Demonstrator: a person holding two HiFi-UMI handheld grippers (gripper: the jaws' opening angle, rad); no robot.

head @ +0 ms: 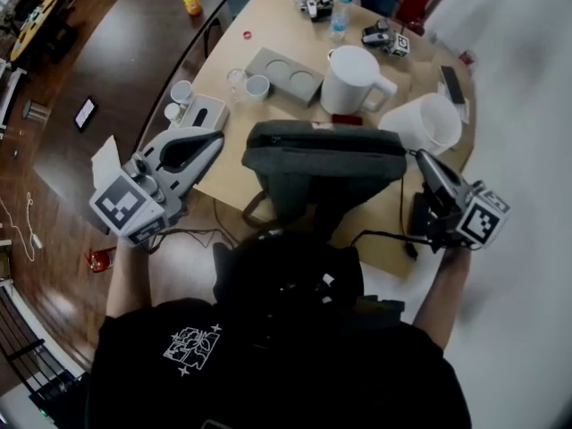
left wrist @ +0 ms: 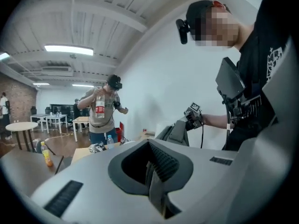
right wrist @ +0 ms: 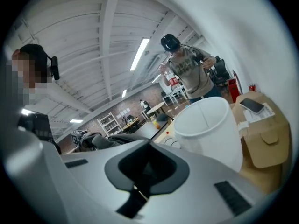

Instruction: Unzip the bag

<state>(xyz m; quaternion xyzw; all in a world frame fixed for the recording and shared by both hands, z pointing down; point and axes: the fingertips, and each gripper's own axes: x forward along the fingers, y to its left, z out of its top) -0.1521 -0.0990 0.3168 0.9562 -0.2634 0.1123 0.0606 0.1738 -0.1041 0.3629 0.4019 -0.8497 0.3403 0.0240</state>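
Note:
A dark grey bag (head: 323, 161) stands upright at the near edge of the wooden table (head: 295, 25), right in front of me, its carry strap hanging off the left side. My left gripper (head: 217, 138) hovers just left of the bag's left end, apart from it, jaws together with nothing between them. At the bag's right end my right gripper (head: 417, 157) is also shut; its tip is close to the bag, and no grip on the bag shows. From the left gripper view the bag (left wrist: 180, 132) lies well ahead. The zipper is too small to make out.
Behind the bag stand a white pitcher (head: 353, 79), a white bucket (head: 431, 121), a grey cup tray (head: 284, 76) and small cups (head: 257, 86). A tissue box (head: 202, 113) sits at the table's left edge. Another person (left wrist: 100, 111) stands beyond the table.

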